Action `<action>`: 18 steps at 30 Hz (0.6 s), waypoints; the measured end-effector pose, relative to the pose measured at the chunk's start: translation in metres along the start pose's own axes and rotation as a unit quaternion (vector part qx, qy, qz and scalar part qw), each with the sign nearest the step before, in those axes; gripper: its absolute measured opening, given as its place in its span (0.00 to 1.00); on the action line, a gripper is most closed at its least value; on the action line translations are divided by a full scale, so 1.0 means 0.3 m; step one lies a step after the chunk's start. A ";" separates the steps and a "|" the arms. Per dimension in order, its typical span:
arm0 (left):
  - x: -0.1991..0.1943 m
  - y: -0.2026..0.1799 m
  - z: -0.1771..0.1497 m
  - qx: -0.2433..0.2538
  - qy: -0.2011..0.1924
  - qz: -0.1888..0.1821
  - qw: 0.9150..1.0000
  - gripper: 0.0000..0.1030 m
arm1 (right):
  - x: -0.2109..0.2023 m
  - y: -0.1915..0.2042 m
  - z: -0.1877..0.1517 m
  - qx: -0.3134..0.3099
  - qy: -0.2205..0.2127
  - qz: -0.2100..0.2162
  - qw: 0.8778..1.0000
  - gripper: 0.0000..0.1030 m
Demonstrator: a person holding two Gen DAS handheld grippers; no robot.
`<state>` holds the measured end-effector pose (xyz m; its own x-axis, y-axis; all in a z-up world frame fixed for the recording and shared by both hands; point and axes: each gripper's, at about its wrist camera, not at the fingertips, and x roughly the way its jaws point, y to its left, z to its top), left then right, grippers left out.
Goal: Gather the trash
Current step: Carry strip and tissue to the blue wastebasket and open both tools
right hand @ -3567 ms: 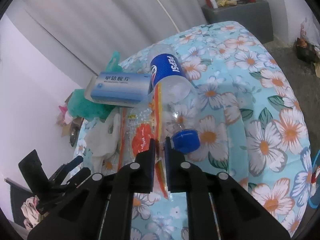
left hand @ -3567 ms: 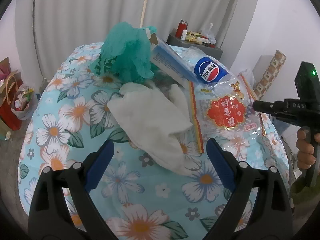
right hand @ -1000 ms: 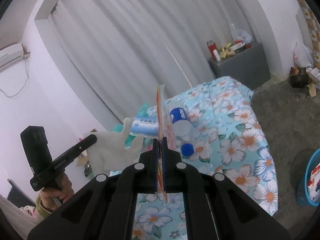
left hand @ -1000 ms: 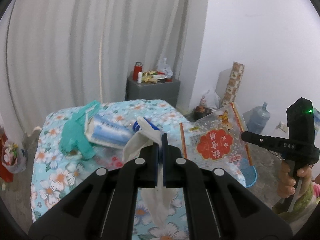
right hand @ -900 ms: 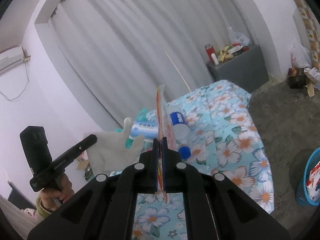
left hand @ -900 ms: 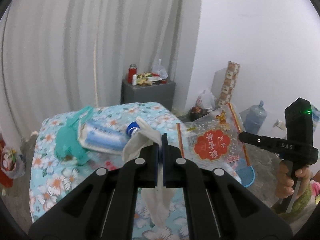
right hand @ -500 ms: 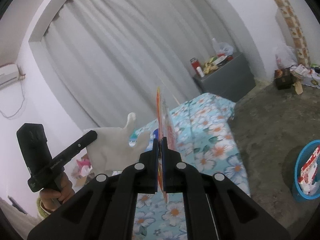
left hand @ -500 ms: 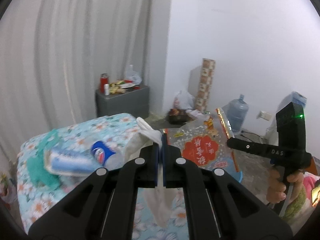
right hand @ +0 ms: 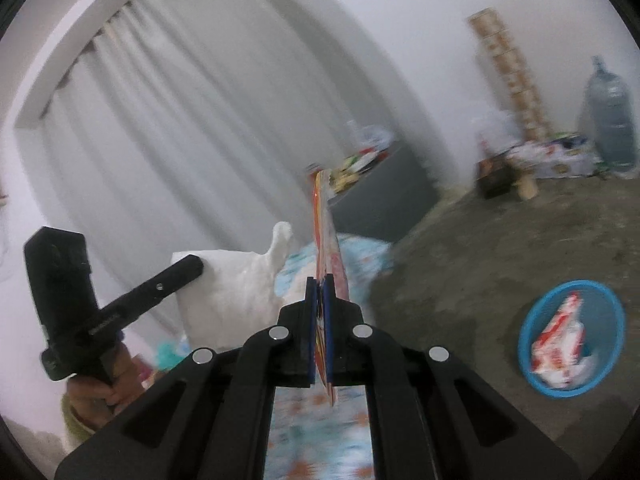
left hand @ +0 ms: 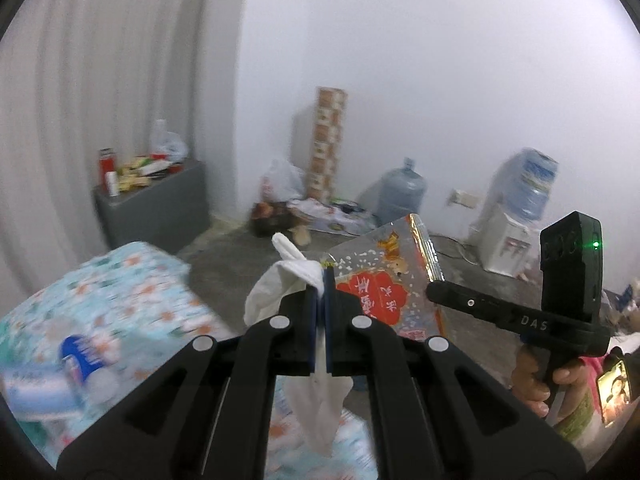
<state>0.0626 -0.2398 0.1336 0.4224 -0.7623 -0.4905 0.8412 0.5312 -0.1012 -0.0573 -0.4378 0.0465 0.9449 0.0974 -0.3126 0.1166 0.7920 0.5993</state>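
Note:
My left gripper (left hand: 321,280) is shut on a white tissue (left hand: 276,284), which hangs above the floral-covered table (left hand: 120,280). The tissue also shows in the right wrist view (right hand: 236,280). My right gripper (right hand: 319,284) is shut on a clear snack wrapper with a red label (right hand: 326,240), held upright and edge-on. That wrapper shows in the left wrist view (left hand: 384,292) with the right gripper's body (left hand: 516,316) beside it. A blue trash basket (right hand: 612,304) with trash inside stands on the floor at the right. A Pepsi bottle (left hand: 80,360) lies blurred on the table.
A grey cabinet (left hand: 156,204) with small items stands by the curtain. Water jugs (left hand: 400,196), a water dispenser (left hand: 508,248), a patterned roll (left hand: 326,144) and bags line the far wall. The concrete floor (right hand: 480,248) lies between table and basket.
Both grippers have swung right, away from the table and toward the floor and far wall, carrying the tissue and the wrapper. The blue basket has come further into the right wrist view.

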 end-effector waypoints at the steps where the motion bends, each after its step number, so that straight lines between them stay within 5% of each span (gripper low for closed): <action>1: 0.051 -0.031 0.012 0.006 0.007 -0.013 1.000 0.01 | -0.007 -0.026 0.005 0.006 -0.005 -0.010 1.000 0.03; 6: 0.266 -0.170 0.029 0.037 0.045 -0.063 0.996 0.01 | -0.099 -0.203 0.031 0.030 -0.045 -0.121 0.991 0.03; 9: 0.419 -0.243 0.019 0.046 0.078 -0.093 0.991 0.01 | -0.130 -0.307 0.038 0.042 -0.053 -0.217 0.974 0.03; 13: 0.653 -0.334 -0.026 0.052 0.140 -0.126 0.981 0.01 | -0.093 -0.430 0.015 0.054 -0.030 -0.330 0.942 0.03; 18: 0.949 -0.418 -0.124 0.058 0.215 -0.155 0.963 0.01 | -0.004 -0.589 -0.037 0.074 0.012 -0.387 0.919 0.03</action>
<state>0.0647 -0.5096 -0.0255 -0.0118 -0.6411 -0.7673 0.9471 0.2389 -0.2143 -0.0826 -0.5711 -0.0674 0.5547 -0.4461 -0.7024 0.7929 0.5394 0.2835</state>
